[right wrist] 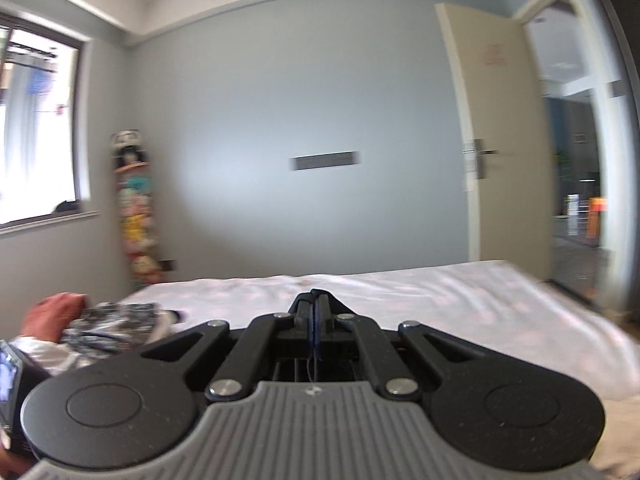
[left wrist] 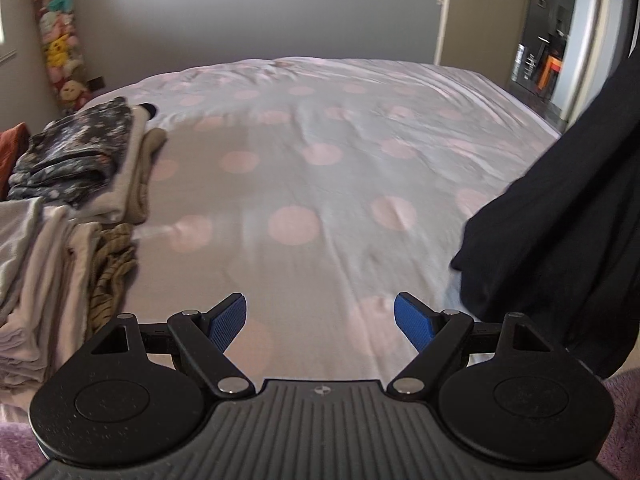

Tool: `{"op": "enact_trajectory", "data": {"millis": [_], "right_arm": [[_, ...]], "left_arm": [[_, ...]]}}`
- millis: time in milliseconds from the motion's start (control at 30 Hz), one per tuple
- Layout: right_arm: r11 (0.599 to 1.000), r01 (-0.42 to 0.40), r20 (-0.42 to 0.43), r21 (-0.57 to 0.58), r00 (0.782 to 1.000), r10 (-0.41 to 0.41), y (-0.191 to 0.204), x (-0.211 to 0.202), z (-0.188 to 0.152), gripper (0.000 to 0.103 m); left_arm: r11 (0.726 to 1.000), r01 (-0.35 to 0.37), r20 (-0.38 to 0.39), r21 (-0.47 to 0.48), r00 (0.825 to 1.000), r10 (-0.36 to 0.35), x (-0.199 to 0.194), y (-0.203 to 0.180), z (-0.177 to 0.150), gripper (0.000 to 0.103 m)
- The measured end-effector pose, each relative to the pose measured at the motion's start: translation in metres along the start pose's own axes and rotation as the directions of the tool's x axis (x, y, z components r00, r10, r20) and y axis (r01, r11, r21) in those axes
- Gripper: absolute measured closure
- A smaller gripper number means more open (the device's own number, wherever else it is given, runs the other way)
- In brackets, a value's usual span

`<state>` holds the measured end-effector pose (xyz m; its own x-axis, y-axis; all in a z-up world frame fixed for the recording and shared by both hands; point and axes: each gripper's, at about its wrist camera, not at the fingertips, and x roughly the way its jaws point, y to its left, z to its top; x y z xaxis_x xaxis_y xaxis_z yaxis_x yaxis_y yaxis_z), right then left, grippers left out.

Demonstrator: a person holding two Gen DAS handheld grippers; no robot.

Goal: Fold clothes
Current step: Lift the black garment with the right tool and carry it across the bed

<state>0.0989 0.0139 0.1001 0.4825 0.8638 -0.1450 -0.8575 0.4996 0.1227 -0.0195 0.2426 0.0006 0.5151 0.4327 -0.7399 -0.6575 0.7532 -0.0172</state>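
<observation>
the right gripper (right wrist: 316, 312) is clenched, apparently lifting the black cloth garment (left wrist: 560, 208) over the pink-dotted white bed (left wrist: 320, 184); the left gripper (left wrist: 320, 322), released, should next catch a hanging edge.

The black garment (left wrist: 560, 216) runs off the left wrist view's right edge; the folded clothes stack (left wrist: 44, 264) is cut off left. The right wrist view is motion-blurred.
</observation>
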Motion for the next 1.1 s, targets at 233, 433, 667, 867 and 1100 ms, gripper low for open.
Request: {"op": "enact_trajectory", "data": {"millis": [233, 433, 667, 867, 1100], "right_arm": [[0.998, -0.063, -0.135, 0.024, 0.989, 0.066, 0.025, 0.056, -0.030, 0.101], [0.998, 0.044, -0.364, 0.048, 0.931, -0.024, -0.012, 0.095, -0.073, 0.089], [0.981, 0.181, -0.481, 0.074, 0.868, -0.124, -0.047, 0.075, -0.105, 0.052], [0.942, 0.300, -0.551, 0.150, 0.816, -0.172, -0.078, 0.057, -0.135, 0.034], [0.949, 0.262, -0.630, 0.173, 0.771, -0.098, -0.081, 0.055, -0.148, 0.034]], "left_arm": [[0.997, -0.036, -0.018, -0.074, 0.999, 0.034, 0.005, 0.039, -0.004, 0.022], [0.995, -0.013, -0.040, -0.094, 0.999, 0.009, 0.017, 0.047, -0.010, 0.022], [0.998, 0.056, -0.059, -0.024, 0.997, -0.058, 0.031, 0.027, -0.013, 0.022], [0.983, 0.180, -0.077, 0.029, 0.981, -0.177, 0.038, -0.002, -0.021, 0.022], [0.949, 0.302, -0.163, 0.093, 0.945, -0.285, 0.051, -0.045, -0.034, 0.022]]}}
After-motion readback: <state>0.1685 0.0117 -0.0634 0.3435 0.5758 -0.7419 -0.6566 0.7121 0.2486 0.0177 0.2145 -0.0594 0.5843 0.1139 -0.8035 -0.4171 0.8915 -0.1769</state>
